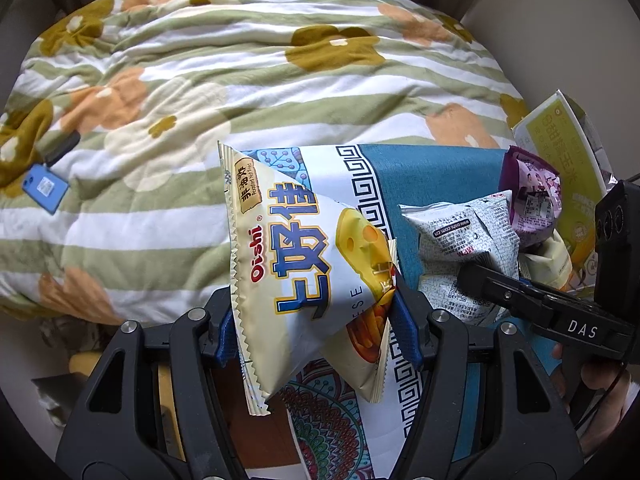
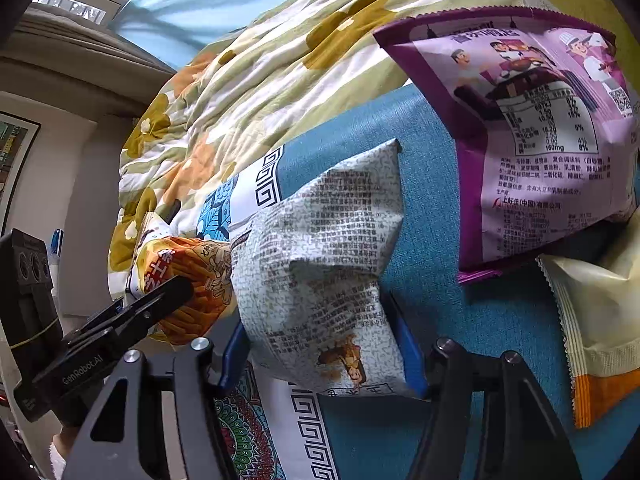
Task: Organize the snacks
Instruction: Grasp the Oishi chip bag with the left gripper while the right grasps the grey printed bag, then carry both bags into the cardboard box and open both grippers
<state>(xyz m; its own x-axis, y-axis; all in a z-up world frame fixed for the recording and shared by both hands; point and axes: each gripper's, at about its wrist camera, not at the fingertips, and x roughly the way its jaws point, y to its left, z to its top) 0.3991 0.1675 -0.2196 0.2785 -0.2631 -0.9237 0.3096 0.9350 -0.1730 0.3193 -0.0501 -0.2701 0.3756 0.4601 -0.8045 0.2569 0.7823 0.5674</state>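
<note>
My left gripper (image 1: pixel 316 320) is shut on a cream and white Oishi cheese snack bag (image 1: pixel 296 264) and holds it upright above the patterned cloth (image 1: pixel 432 176). My right gripper (image 2: pixel 320 344) is shut on a grey newsprint-patterned snack bag (image 2: pixel 320 256); this bag also shows in the left wrist view (image 1: pixel 464 236). A purple snack bag (image 2: pixel 536 132) lies to the right on the blue cloth (image 2: pixel 440 240). The right gripper (image 1: pixel 480 280) shows from the side in the left wrist view, and the left gripper (image 2: pixel 172 292) in the right wrist view.
A striped floral quilt (image 1: pixel 240 80) covers the bed behind. A blue phone (image 1: pixel 44 188) lies on it at the left. A yellow-green corn package (image 1: pixel 568 152) stands at the right. A cream and orange bag (image 2: pixel 600 328) lies beside the purple one.
</note>
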